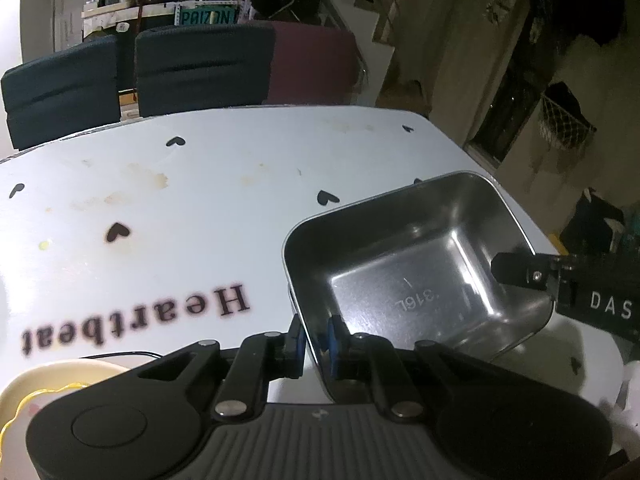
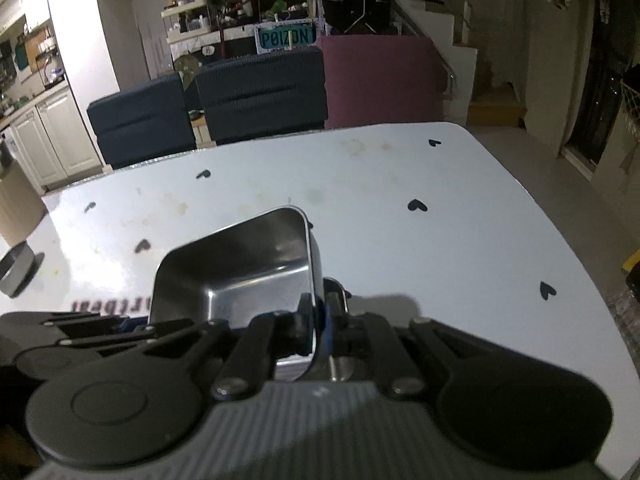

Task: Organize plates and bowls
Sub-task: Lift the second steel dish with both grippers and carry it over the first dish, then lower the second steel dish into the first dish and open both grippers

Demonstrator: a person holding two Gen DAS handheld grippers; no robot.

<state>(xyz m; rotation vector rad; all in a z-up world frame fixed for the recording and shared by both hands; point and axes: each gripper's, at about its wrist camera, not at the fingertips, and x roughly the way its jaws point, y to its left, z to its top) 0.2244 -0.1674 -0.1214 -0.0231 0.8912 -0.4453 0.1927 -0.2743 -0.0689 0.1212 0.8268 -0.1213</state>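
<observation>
1. Clearly, both tongs are clamped on one rectangular steel bowl (image 1: 416, 264), each pinching a different wall of it.
2. From the left wrist view, the left tongs (image 1: 317, 340) grip the bowl's near wall at lower centre of the frame, one blue pad (image 1: 333, 340) inside the wall and the other outside.
3. At the right edge of that view, the right tongs (image 1: 520, 270) reach in and hold the bowl's right rim.
4. From the right wrist view, the right tongs (image 2: 318, 320) squeeze the bowl's (image 2: 240, 276) right wall at lower centre, with the bowl spreading up and left from them.
5. At the lower left of that view, the left tongs (image 2: 128, 325) meet the bowl's left side.
6. The bowl sits tilted over the white surface (image 1: 200, 200) printed with black hearts; whether it touches the surface I cannot tell.
7. A cream plate (image 1: 60, 380) lies at the lower left of the left wrist view, partly hidden.
8. A grey round dish (image 2: 16, 268) sits at the left edge of the right wrist view, well apart from the bowl.
</observation>
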